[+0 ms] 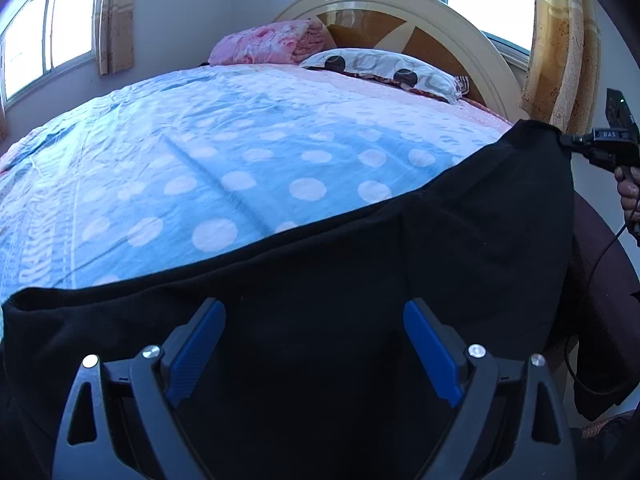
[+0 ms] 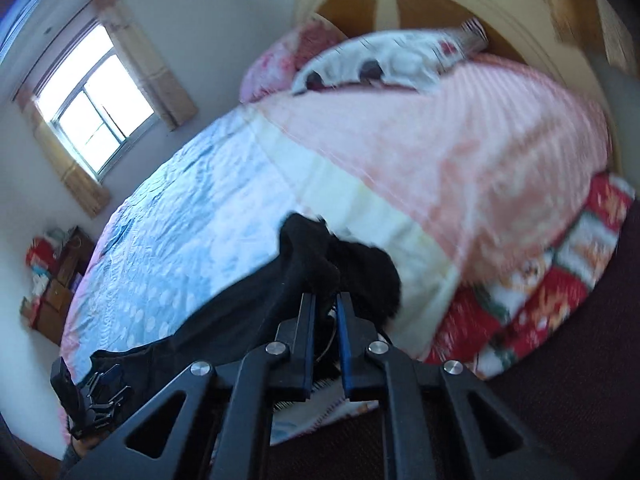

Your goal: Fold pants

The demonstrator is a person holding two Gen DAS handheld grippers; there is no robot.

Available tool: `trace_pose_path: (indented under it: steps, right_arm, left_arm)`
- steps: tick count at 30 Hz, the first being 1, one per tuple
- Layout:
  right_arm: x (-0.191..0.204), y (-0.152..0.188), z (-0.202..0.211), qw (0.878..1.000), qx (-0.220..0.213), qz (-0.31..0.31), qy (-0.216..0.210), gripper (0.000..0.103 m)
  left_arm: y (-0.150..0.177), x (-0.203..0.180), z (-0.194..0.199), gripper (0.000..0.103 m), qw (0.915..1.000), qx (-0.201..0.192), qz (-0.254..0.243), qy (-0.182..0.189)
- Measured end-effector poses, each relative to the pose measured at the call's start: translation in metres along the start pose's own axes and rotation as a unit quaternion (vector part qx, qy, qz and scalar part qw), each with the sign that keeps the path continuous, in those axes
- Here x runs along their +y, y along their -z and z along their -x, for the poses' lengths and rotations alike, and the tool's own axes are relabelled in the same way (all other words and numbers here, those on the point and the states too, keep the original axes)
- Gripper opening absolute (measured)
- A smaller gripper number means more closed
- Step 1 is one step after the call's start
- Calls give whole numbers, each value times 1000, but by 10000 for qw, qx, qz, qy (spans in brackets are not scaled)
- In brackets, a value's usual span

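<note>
Right tool [image 2: 325,300] clamped on black fabric pants [image 1: 320,280] (corner lifted); left tool [image 1: 314,312] spread wide above them, over polka-dot blue bed [image 1: 200,152].

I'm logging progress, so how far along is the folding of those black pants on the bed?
Barely begun. Done: the right gripper has its jaws shut on one end of the black fabric pants, lifting that corner off the blue polka-dot bedspread. In hand: the left gripper hovers over the cloth with jaws open, nothing gripped. Left: taking the other end and making every fold; no finished fold shows.
</note>
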State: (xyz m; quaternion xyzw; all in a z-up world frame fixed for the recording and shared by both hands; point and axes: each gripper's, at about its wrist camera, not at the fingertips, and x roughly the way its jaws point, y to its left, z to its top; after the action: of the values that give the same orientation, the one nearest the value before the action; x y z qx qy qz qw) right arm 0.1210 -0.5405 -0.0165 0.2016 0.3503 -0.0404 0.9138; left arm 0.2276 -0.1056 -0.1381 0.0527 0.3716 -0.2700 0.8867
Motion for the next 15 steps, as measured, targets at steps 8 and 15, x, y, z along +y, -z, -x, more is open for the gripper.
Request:
trace_pose_path:
  steps: [8,15]
  right_arm:
    - [-42,20,-28,9969,467,-418,478,12]
    - [-57,29,-12,9951,413,-895,101,54]
  left_arm:
    - [3,1,1,94,10000,-26,-11,-1]
    - [-2,-3,10,94,9997,-200,95,55]
